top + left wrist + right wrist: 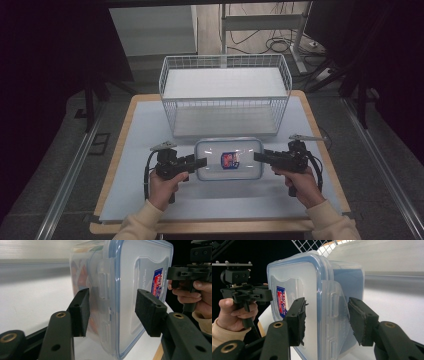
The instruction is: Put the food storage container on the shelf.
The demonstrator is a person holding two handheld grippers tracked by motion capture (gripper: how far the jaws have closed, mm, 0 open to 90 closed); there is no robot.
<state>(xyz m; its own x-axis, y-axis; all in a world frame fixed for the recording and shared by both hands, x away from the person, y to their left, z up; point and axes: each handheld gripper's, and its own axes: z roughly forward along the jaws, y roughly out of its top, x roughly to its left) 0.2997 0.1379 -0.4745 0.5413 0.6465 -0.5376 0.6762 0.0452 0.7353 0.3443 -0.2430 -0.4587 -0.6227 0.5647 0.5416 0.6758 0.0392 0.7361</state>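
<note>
The right gripper (256, 156) is clamping the lidded food container (229, 159); the left gripper (204, 162) is straddling the opposite latch, unclosed; transfer to wire basket (225, 95) outstanding

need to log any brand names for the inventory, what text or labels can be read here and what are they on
No text can be read in full.
Blue and red sticker on the lid of the clear storage box: printed, but too small and blurred to read from above and in both gripper views.
Faint line of print beside that sticker on the lid: too faint to read.
</note>
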